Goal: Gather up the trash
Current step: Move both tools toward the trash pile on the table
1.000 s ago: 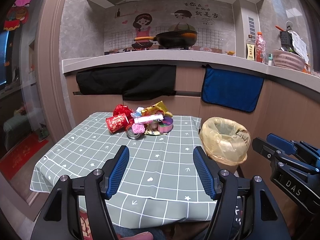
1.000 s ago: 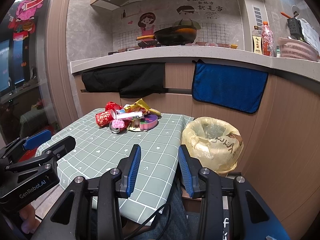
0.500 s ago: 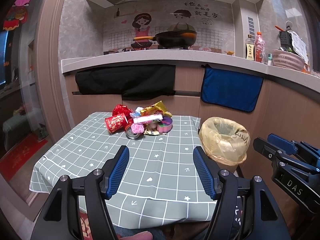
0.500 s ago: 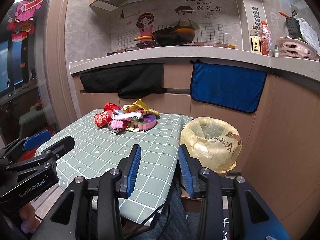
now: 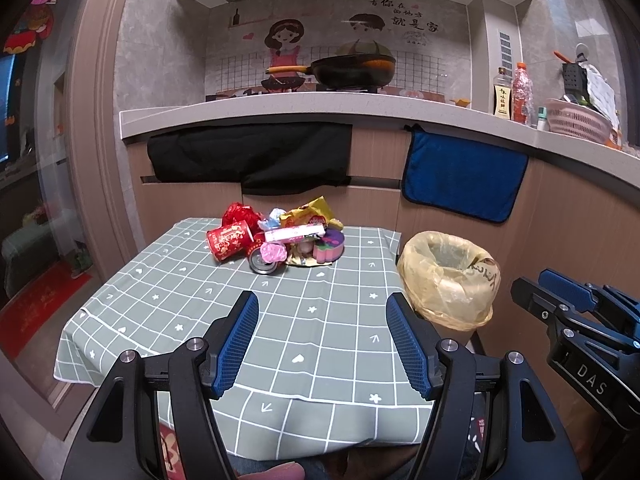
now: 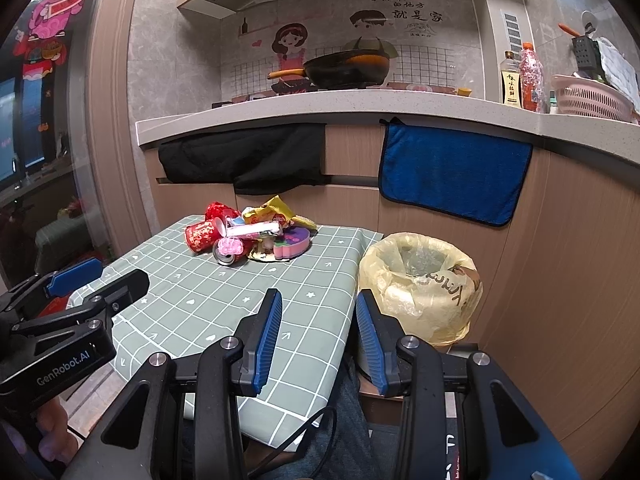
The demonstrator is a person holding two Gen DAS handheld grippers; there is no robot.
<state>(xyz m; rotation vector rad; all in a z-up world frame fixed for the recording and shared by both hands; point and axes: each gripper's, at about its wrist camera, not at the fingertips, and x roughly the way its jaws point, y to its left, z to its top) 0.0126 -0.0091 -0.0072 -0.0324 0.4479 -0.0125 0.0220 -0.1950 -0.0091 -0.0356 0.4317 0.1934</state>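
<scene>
A heap of trash (image 5: 280, 236) lies at the far end of the table (image 5: 192, 320): a red cup (image 5: 229, 239), a can (image 5: 262, 266), a pink box (image 5: 294, 233), yellow wrappers, a purple tub (image 5: 330, 243). The heap also shows in the right wrist view (image 6: 252, 236). A bin lined with a yellow bag (image 5: 448, 276) stands right of the table, also in the right wrist view (image 6: 420, 284). My left gripper (image 5: 322, 312) is open and empty above the table's near part. My right gripper (image 6: 318, 308) is open and empty over the table's right edge, beside the bin.
The table wears a green checked cloth (image 6: 224, 292). Behind it runs a kitchen counter (image 5: 320, 108) with a black cloth (image 5: 248, 156) and a blue towel (image 5: 460, 176) hanging from it. A wok, bottles and a pink basket (image 5: 576, 122) stand on the counter. A door frame is at the left.
</scene>
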